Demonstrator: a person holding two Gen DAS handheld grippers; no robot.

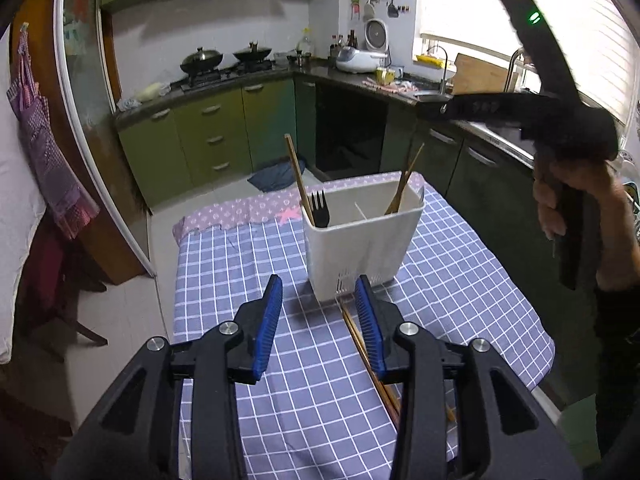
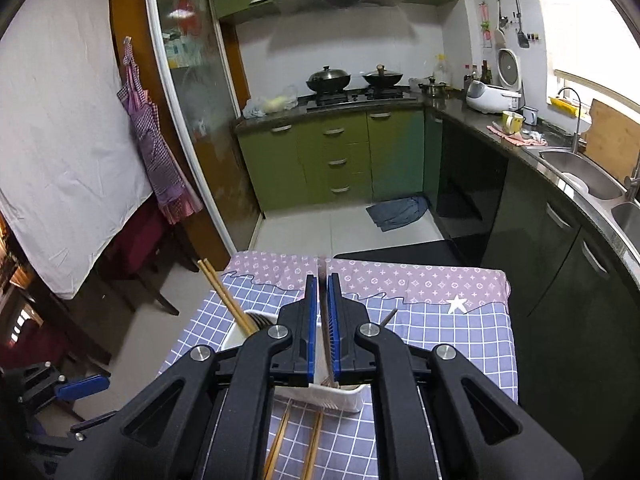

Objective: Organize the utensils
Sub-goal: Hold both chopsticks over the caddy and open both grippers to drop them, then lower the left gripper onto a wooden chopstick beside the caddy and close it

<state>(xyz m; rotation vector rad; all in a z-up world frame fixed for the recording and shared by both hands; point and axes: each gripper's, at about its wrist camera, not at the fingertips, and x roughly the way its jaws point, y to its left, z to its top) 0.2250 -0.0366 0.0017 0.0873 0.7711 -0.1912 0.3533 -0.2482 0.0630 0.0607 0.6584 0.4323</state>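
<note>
The right gripper (image 2: pixel 323 320) pinches what looks like a knife (image 2: pixel 322 280) above the caddy (image 1: pixel 360 236); the left gripper (image 1: pixel 318 320), spread, hovers by loose chopsticks (image 1: pixel 372 364), ready to gather them.

Right gripper (image 2: pixel 323 328) clamps a thin utensil (image 2: pixel 325 320) above the white caddy (image 2: pixel 340 398); chopsticks (image 2: pixel 230 300) lean inside, more chopsticks (image 2: pixel 312 452) lie on the checked cloth (image 2: pixel 460 340).
</note>
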